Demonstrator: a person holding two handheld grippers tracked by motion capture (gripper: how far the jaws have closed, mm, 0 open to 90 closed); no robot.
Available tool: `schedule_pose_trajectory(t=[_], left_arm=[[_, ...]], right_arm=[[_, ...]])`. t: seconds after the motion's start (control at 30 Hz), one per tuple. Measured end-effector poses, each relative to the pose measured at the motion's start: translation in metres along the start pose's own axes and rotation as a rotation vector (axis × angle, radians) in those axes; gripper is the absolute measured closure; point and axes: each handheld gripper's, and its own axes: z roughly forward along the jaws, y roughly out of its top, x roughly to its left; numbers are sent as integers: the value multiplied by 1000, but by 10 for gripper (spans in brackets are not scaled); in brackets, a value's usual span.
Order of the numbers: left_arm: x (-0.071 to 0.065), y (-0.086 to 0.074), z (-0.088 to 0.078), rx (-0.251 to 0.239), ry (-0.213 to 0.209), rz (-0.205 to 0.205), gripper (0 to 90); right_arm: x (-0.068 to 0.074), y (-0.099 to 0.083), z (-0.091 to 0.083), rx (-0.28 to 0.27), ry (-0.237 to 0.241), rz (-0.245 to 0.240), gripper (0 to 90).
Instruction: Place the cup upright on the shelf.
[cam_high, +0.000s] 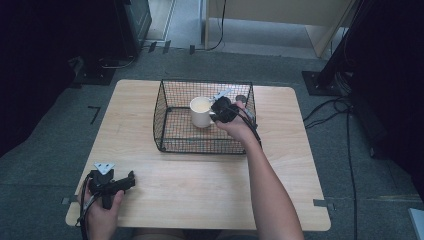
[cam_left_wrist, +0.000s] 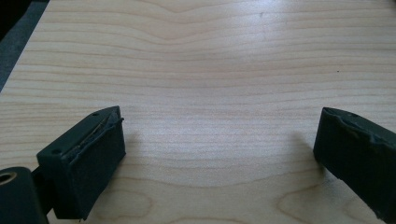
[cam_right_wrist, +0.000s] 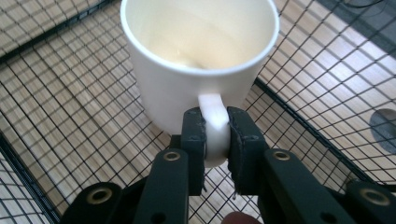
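Right gripper view: mesh basket (cam_right_wrist: 299, 100) walls surround mug (cam_right_wrist: 196, 60).

The mug (cam_right_wrist: 187, 70) is white outside and cream-toned inside, with a white handle. The wire basket (cam_high: 170, 127) is black, its mesh a grid of small squares. The table (cam_high: 200, 185) is pale wood with fine wavy grain lines. Both the right gripper (cam_right_wrist: 215, 133) and the left gripper (cam_left_wrist: 219, 149) are black. A light grey three-cornered plate tops the left one. The floor (cam_high: 50, 150) is dull grey.
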Motion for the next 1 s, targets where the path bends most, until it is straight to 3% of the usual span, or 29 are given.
schedule_pose_trajectory(t=[0.17, 0.33, 0.47, 0.67, 0.83, 1.0], left_arm=[[0, 0, 0, 0, 0, 0, 22], [0, 0, 0, 0, 0, 0, 22], [0, 0, 0, 0, 0, 0, 23], [0, 0, 0, 0, 0, 0, 23], [0, 0, 0, 0, 0, 0, 23], [0, 0, 0, 0, 0, 0, 23]], right_arm=[[3, -4, 8, 13, 15, -14, 761], [3, -4, 5, -35, 34, -1, 628], [-1, -1, -4, -93, 60, 52, 559], [-2, 6, -22, -205, 60, 104, 449], [4, 13, -35, -247, 47, 106, 344], [14, 17, -49, -250, 49, 109, 240]])
